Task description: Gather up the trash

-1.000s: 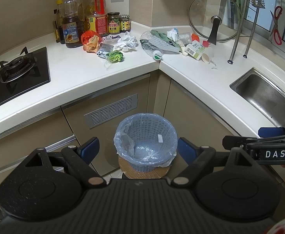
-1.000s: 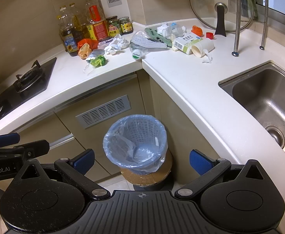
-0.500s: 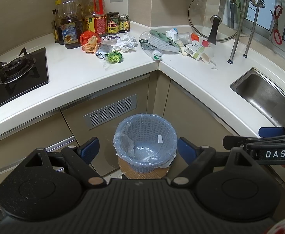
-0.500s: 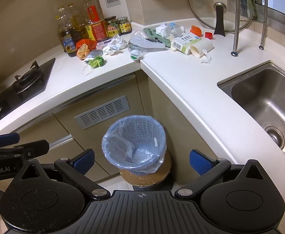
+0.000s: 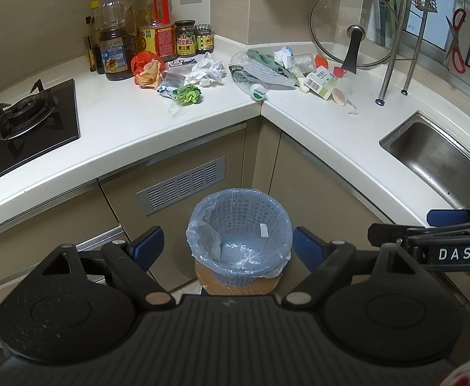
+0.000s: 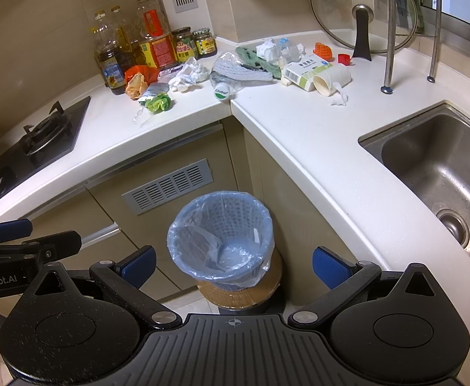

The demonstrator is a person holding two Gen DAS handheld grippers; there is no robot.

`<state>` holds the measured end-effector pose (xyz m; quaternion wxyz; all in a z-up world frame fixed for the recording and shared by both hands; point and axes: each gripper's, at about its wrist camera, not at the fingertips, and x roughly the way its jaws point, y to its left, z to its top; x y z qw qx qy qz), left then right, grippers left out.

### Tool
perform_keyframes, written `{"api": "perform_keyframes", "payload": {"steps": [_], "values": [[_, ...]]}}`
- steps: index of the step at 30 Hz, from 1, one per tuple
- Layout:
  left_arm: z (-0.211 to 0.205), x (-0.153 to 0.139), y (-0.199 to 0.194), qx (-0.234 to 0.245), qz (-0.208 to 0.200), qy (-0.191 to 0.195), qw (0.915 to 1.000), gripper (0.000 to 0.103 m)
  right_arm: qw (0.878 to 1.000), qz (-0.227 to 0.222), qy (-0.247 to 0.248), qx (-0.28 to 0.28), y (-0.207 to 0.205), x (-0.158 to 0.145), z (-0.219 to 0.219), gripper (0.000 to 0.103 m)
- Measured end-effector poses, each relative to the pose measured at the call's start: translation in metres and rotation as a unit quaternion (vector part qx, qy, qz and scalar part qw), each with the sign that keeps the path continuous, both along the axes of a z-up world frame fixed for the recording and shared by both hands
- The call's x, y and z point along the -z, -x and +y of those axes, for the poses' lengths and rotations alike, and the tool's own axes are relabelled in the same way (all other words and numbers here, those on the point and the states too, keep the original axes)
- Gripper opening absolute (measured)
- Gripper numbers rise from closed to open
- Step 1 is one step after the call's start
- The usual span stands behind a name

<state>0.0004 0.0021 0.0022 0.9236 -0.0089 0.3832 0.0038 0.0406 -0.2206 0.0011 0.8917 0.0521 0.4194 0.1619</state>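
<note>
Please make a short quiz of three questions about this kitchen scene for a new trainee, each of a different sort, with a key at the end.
1. True or false: the left gripper is shut on a piece of trash.
2. Multiple choice: the blue bin stands A) in the sink, B) on the floor before the corner cabinet, C) on the stove.
3. Fill in: the paper cup lies on its ____ on the counter.

Key:
1. False. Both the left gripper and the right gripper are open and hold nothing.
2. B.
3. Side, beside the small carton.
</note>
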Motion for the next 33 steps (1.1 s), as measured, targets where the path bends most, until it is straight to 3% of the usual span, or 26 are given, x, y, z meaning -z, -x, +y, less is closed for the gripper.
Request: {"api": "perform_keyframes", "payload": {"steps": [33], "values": [[-0.0003, 0.0012, -0.0005, 0.0, 0.001, -0.001, 1.0, 0.086, 1.0, 0.003, -0.002, -0.002, -0.0095, 0.0042, 0.0018, 0.103]]}}
